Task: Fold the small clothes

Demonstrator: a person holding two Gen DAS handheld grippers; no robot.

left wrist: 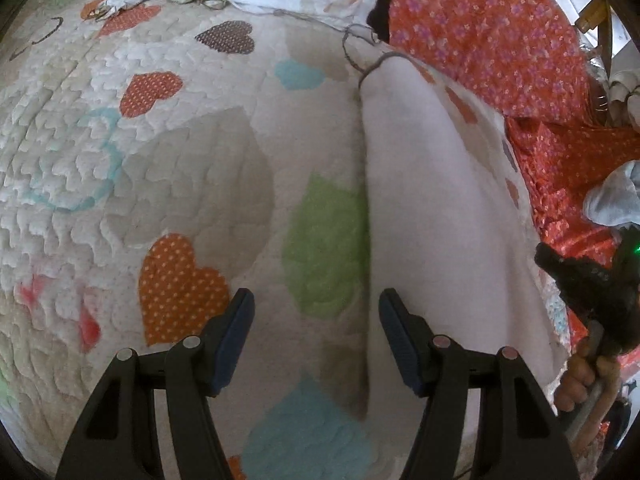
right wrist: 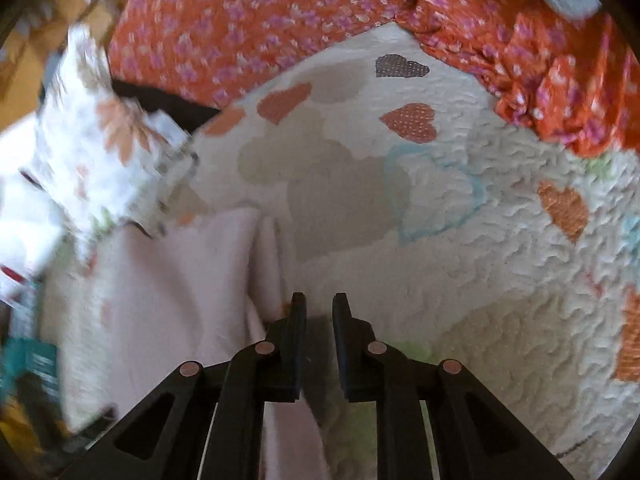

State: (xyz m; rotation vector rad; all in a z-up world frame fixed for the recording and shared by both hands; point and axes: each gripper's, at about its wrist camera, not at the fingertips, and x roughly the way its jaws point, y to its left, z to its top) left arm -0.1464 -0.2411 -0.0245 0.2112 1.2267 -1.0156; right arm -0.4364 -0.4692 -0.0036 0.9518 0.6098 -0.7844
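A pale pink-white small garment [left wrist: 432,216] lies on the heart-patterned quilt [left wrist: 152,184], its left edge running up the middle of the left wrist view. My left gripper [left wrist: 316,312] is open and empty, hovering over that edge. In the right wrist view the same pale garment [right wrist: 168,304] lies at lower left. My right gripper [right wrist: 319,308] is open only a narrow gap, just above the quilt [right wrist: 500,280] beside the garment's right edge; a strip of the cloth runs under its left finger [right wrist: 298,320]. Nothing is gripped.
Orange floral fabric [left wrist: 492,36] lies bunched at the far side and also shows in the right wrist view [right wrist: 256,28]. A white cloth with orange flowers [right wrist: 108,148] lies left of the garment. The other hand [left wrist: 588,384] holding the right gripper shows at the right edge.
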